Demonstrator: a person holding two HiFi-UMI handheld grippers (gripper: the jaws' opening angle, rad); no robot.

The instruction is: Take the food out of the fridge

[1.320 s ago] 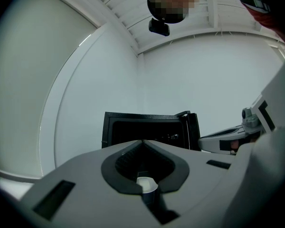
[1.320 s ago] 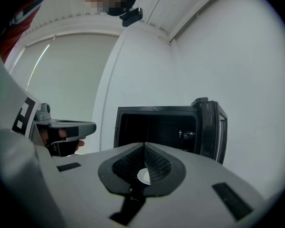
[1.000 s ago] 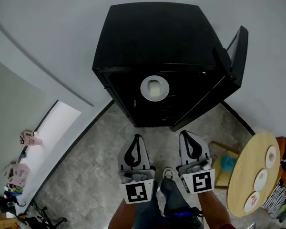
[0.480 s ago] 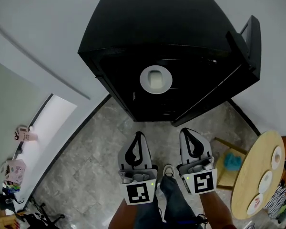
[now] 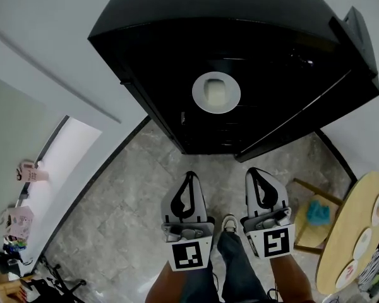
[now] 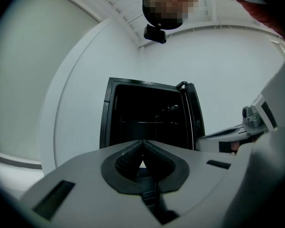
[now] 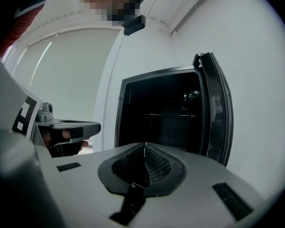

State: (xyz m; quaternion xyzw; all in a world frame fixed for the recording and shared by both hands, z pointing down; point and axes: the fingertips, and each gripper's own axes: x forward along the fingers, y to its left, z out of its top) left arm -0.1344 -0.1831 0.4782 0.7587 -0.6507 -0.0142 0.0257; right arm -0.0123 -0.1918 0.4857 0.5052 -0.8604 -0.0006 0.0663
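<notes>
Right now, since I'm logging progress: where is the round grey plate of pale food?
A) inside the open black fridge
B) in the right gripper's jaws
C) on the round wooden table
A: the head view shows the round grey plate resting inside the open black fridge, in its dark interior.
</notes>
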